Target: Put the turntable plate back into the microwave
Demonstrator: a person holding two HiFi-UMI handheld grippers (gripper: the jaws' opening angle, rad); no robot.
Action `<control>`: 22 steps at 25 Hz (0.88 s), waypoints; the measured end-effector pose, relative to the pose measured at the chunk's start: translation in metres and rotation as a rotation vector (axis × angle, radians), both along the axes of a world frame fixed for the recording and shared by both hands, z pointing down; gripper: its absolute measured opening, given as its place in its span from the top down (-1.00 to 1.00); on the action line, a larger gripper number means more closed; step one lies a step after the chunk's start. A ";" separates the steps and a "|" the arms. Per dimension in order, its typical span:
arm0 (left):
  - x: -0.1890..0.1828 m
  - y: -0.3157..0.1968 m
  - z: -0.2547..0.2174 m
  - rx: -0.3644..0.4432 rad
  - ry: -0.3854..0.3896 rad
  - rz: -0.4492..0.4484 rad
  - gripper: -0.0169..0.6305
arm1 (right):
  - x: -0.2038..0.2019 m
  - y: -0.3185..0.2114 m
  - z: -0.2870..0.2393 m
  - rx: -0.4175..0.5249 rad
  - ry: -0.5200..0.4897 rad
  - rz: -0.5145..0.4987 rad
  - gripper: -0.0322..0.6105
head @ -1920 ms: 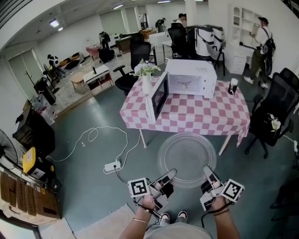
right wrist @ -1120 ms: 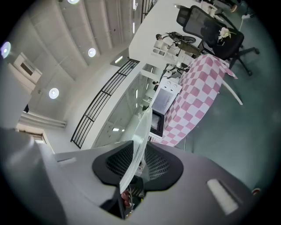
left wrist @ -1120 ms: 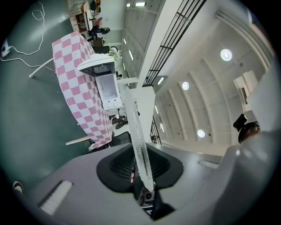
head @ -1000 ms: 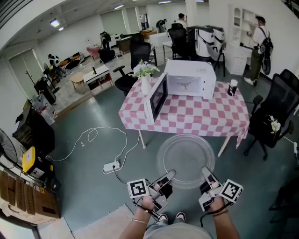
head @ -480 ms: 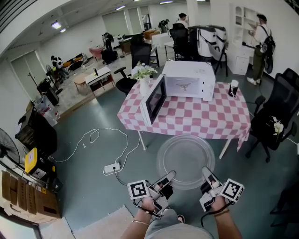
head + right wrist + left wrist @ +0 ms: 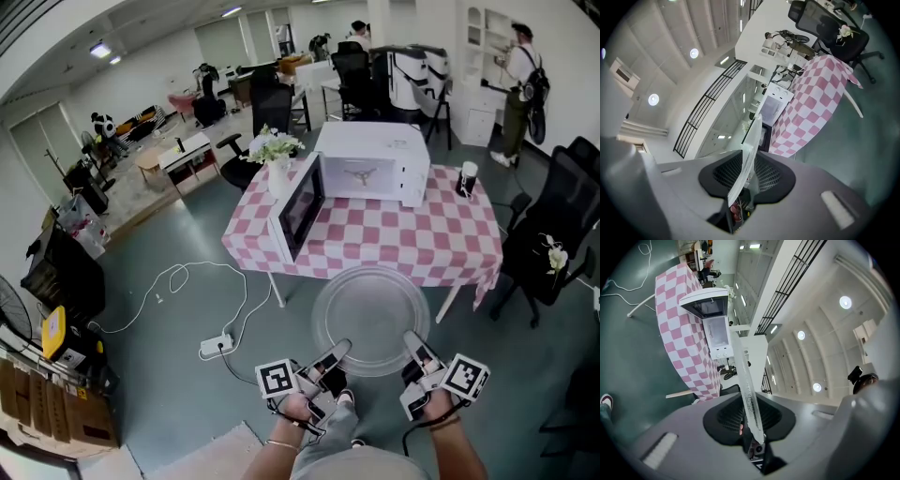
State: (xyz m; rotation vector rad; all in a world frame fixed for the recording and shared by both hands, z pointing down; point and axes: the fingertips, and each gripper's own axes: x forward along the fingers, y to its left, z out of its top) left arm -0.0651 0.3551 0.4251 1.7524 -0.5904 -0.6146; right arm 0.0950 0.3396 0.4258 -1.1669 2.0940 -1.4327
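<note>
Plate edge is all I get in both gripper views: the turntable plate (image 6: 372,322) shows there as a thin clear sliver, the rest cut off by grey gripper housing. I can't make out the inside of the microwave (image 6: 375,161), too small; its door (image 6: 298,212) hangs open to the left. My forearms are cropped at the bottom of the head view.

My left gripper (image 6: 339,352) is pinched narrow on the plate's near-left rim and my right gripper (image 6: 413,343) is pinched on the near-right rim. The plate is round clear glass with a raised rim and a ringed centre, held level in the air in front of the worktop (image 6: 403,242), apart from it.

The worktop wears a pink-and-white checked cloth. The boxy white microwave sits on it, with a vase of white flowers (image 6: 274,150) at its left and a dark-topped container (image 6: 467,175) at its right. The floor (image 6: 150,328) is smooth grey-green, with a white power strip (image 6: 217,346) and cable. A black office chair (image 6: 551,239) stands at the right, and a person (image 6: 518,70) stands at white shelves far back.
</note>
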 end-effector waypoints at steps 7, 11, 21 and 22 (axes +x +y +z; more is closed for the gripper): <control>-0.002 -0.066 -0.003 0.002 0.008 0.022 0.80 | 0.003 -0.060 0.000 -0.040 0.037 0.048 0.63; -0.008 -0.104 -0.005 0.005 0.009 0.032 0.80 | -0.004 -0.097 -0.003 -0.034 0.044 0.050 0.63; -0.025 -0.183 -0.008 0.009 0.014 0.059 0.80 | -0.020 -0.173 -0.005 -0.040 0.061 0.087 0.63; -0.027 -0.190 -0.008 0.014 0.010 0.063 0.80 | -0.022 -0.179 -0.006 -0.036 0.060 0.088 0.63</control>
